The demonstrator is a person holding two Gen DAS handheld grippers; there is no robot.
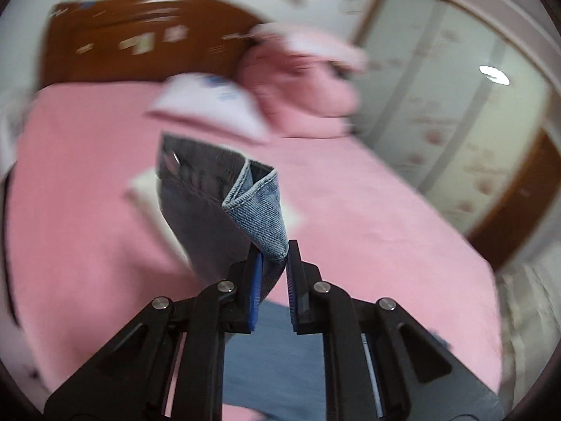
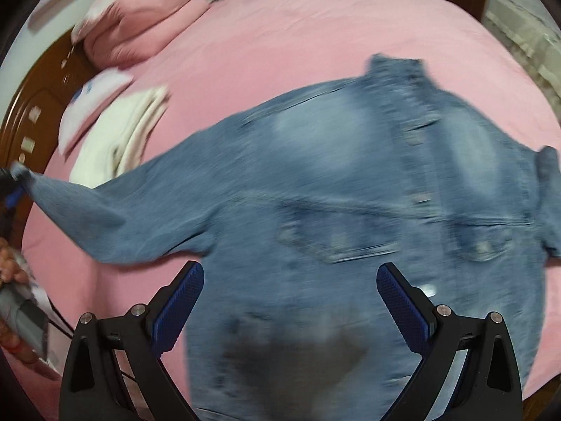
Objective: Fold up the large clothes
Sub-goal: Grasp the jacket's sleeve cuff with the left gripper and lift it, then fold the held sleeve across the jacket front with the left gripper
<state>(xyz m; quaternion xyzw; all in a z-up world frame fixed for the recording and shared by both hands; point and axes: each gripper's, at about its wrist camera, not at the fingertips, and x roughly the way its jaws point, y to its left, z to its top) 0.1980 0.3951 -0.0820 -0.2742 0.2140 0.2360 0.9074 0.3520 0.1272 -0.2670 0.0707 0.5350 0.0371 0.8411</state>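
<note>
A blue denim jacket [image 2: 343, 189] lies spread front-up on the pink bed [image 2: 298, 28], collar toward the far side. My left gripper [image 1: 272, 256] is shut on the cuff of the jacket's sleeve [image 1: 256, 207] and holds it lifted above the bed. In the right wrist view that sleeve [image 2: 115, 210] stretches out to the left, where the left gripper [image 2: 14, 189] pinches its end. My right gripper [image 2: 290, 273] is open and empty, hovering over the jacket's lower body.
Pink pillows [image 2: 140, 24] and a white-pink pillow [image 2: 91, 105] lie at the wooden headboard [image 1: 140, 38]. Folded cream cloth [image 2: 119, 137] sits beside them. A wardrobe [image 1: 438, 98] stands beyond the bed's right side.
</note>
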